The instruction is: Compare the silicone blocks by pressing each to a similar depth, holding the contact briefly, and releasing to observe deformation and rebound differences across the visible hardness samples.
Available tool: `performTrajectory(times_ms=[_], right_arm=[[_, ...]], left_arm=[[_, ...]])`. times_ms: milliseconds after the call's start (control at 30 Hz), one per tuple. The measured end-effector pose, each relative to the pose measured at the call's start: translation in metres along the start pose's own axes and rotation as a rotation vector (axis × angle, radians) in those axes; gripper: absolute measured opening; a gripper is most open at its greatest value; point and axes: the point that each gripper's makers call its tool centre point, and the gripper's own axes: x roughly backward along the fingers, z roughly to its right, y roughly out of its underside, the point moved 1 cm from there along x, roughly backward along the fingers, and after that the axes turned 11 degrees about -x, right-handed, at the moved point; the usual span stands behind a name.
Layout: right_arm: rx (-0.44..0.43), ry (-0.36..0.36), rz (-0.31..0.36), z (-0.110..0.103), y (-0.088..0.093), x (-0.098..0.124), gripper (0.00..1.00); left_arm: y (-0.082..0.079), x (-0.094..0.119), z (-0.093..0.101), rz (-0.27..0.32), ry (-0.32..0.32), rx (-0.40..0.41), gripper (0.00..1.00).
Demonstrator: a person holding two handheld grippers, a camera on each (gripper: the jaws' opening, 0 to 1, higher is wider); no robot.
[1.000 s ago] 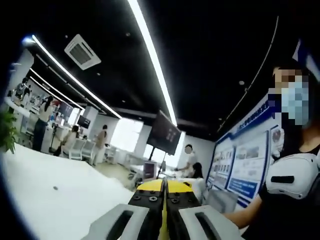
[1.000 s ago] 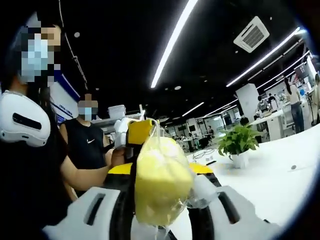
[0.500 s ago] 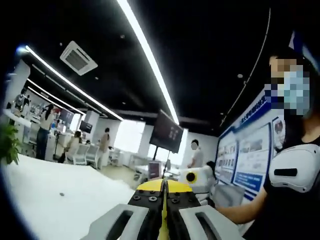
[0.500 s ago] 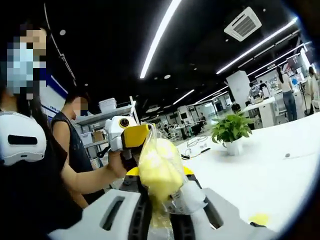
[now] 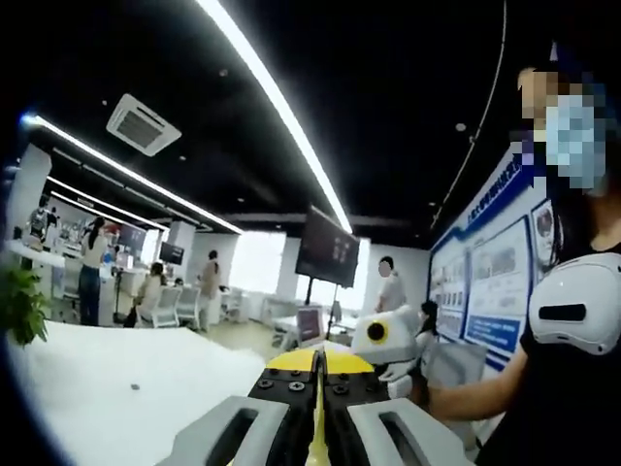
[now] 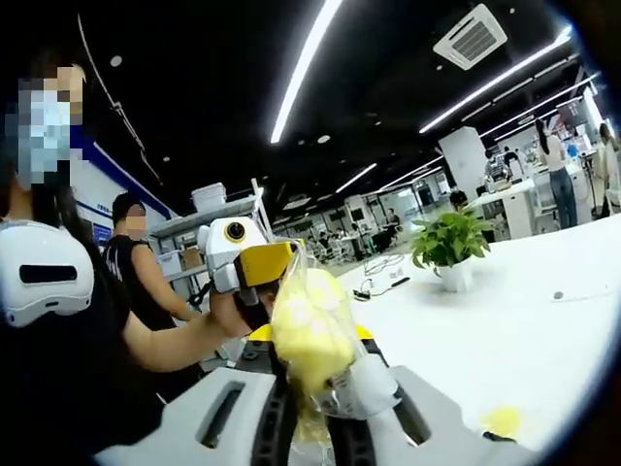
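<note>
**Ana:** Office hall all round, ceiling lights overhead, and a long white table (image 6: 543, 330) running off to the right in the right gripper view. Both cameras point up and out across the room, not down at any work surface.

**Ben:** So where are the samples?

**Ana:** One yellow block (image 6: 309, 325), wrapped in a clear bag (image 6: 340, 383), sits pinched between the right gripper (image 6: 312, 427) jaws, which are narrowed tight on it. Another small yellow bit (image 6: 503, 419) lies on the table near the lower right; I can't say what it is.

**Ben:** And the left one?

**Ana:** Left gripper (image 5: 316, 432) jaws are pressed together, nothing but a thin yellow strip between them. You also see it from the right gripper view, raised just behind the block (image 6: 243, 262).

**Ben:** Risks?

**Ana:** Biggest, I'd judge: the bag is slick, so the block could slide or twist out under squeeze. Next, the plastic may crease and mask the rebound. Smaller still, with the block held in the air, matching press depth looks hard. And that plant (image 6: 448, 250) stands well apart, no worry.
</note>
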Motion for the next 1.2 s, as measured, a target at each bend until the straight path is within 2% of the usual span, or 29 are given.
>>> performTrajectory(times_ms=[200, 433, 700, 900, 1200], right_arm=[[-0.013, -0.015, -0.002, -0.004, 0.000, -0.001, 0.02], [0.001, -0.023, 0.003, -0.009, -0.001, -0.003, 0.02], [-0.009, -0.028, 0.000, -0.014, -0.002, -0.005, 0.02], [-0.043, -0.043, -0.001, -0.016, -0.002, -0.005, 0.03], [-0.041, -0.039, -0.017, -0.018, -0.002, -0.004, 0.03]], left_arm=[[-0.003, 0.003, 0.001, 0.006, -0.002, 0.003, 0.00], [-0.006, 0.006, 0.002, 0.051, -0.010, 0.016, 0.00], [-0.009, 0.009, 0.003, 0.072, -0.021, 0.010, 0.00], [-0.011, 0.008, 0.005, 0.070, -0.017, 0.023, 0.00], [-0.011, 0.008, 0.007, 0.086, -0.011, 0.061, 0.00]])
